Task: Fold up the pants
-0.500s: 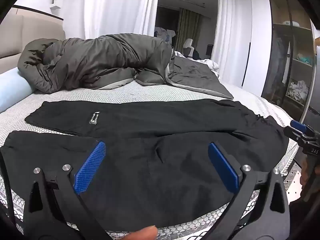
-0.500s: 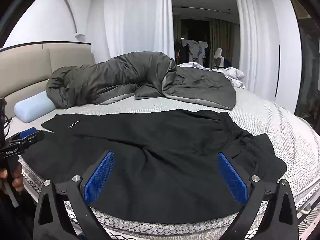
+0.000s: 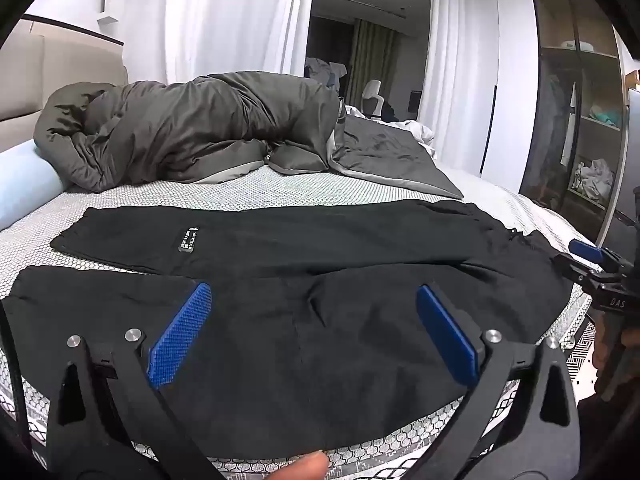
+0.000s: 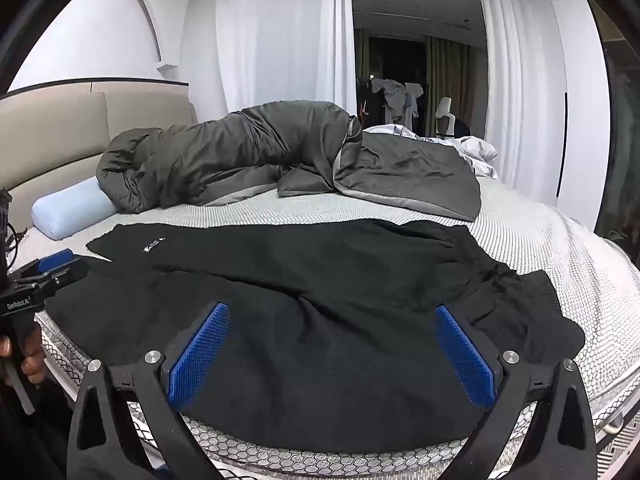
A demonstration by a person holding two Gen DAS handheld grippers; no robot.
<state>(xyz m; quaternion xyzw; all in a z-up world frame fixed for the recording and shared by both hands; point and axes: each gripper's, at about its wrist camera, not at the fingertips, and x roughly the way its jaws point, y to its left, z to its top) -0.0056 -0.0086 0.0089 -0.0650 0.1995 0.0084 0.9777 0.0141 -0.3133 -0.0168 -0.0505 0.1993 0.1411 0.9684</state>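
While nothing has shifted since a moment ago, your left tool (image 3: 312,332) and right tool (image 4: 332,352) hover wide, empty, above the pants (image 3: 320,240); folding hasn't begun.

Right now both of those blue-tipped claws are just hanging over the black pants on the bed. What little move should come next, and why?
Probably lower the left gripper and right gripper to the near edge of the pants and pinch it. Both are open and empty, and the pants lie spread flat, unfolded, legs side by side on the mattress.
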